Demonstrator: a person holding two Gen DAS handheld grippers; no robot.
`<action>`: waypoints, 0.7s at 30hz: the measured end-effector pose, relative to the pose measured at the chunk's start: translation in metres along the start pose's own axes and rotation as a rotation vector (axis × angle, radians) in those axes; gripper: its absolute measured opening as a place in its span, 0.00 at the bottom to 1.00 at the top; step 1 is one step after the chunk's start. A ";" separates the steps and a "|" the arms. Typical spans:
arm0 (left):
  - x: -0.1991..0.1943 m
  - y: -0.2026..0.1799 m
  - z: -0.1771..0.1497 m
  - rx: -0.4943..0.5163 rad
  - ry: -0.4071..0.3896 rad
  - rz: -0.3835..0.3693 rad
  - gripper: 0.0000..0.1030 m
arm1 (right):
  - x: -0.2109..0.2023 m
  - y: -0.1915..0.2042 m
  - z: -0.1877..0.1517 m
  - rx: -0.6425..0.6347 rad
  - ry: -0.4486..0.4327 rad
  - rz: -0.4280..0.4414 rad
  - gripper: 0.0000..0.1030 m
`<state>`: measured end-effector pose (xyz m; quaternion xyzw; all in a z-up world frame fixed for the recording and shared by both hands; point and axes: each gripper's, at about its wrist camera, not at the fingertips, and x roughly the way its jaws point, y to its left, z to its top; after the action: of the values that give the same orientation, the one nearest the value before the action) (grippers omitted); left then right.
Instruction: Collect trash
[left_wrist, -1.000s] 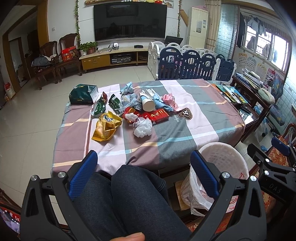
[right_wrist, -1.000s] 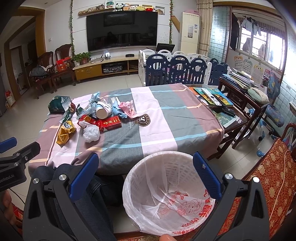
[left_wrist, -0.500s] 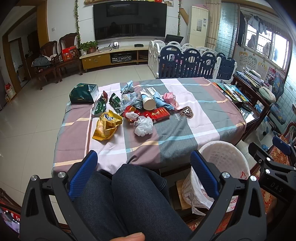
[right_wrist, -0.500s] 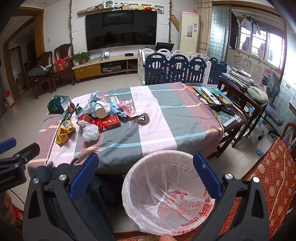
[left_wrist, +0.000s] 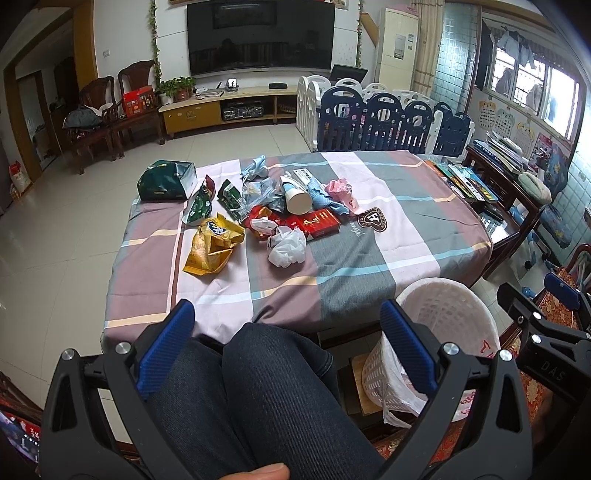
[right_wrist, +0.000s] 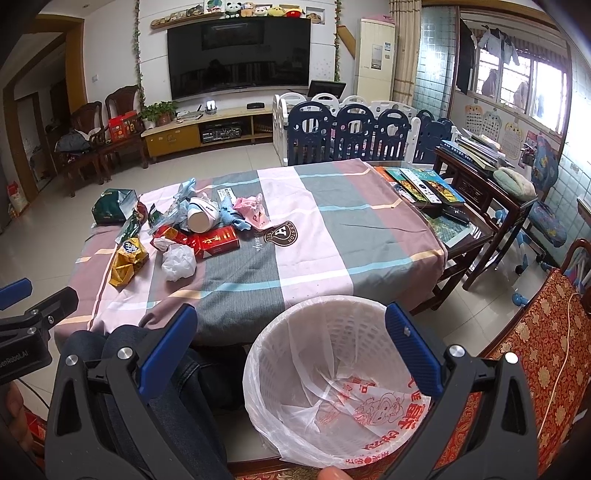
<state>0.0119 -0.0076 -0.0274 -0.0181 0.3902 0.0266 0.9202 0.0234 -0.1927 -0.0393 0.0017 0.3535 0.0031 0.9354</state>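
Observation:
A pile of trash lies on the left part of the checked tablecloth (left_wrist: 351, 258): a yellow snack bag (left_wrist: 212, 245), a crumpled white plastic bag (left_wrist: 287, 251), a red carton (left_wrist: 317, 225), a paper cup (left_wrist: 295, 195), green wrappers (left_wrist: 199, 208) and a pink wrapper (left_wrist: 341, 190). The same pile shows in the right wrist view, with the white bag (right_wrist: 179, 262) nearest. A white lined wastebasket (right_wrist: 332, 373) stands on the floor by the table's near edge. My left gripper (left_wrist: 286, 350) is open and empty above my knees. My right gripper (right_wrist: 290, 350) is open and empty above the basket.
A dark green box (left_wrist: 164, 181) sits at the table's far left corner. Books (right_wrist: 421, 186) lie on a dark side table at the right. A red patterned seat (right_wrist: 535, 350) is at the right. A blue-and-white playpen fence (left_wrist: 384, 122) stands behind the table.
Both views have crept slightly forward toward the table. Both grippers stay open and the trash has not moved.

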 end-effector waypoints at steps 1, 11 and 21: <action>0.001 0.000 0.000 -0.002 0.002 0.001 0.97 | -0.001 0.000 0.001 0.003 -0.005 0.000 0.97; 0.011 0.004 0.000 -0.015 0.021 0.012 0.97 | 0.000 0.002 0.002 0.004 -0.003 0.008 0.97; 0.020 0.014 -0.001 -0.054 0.025 0.017 0.97 | 0.005 0.000 0.002 0.007 0.003 -0.047 0.97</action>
<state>0.0238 0.0066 -0.0428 -0.0400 0.4007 0.0446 0.9142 0.0281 -0.1925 -0.0414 -0.0032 0.3550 -0.0199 0.9347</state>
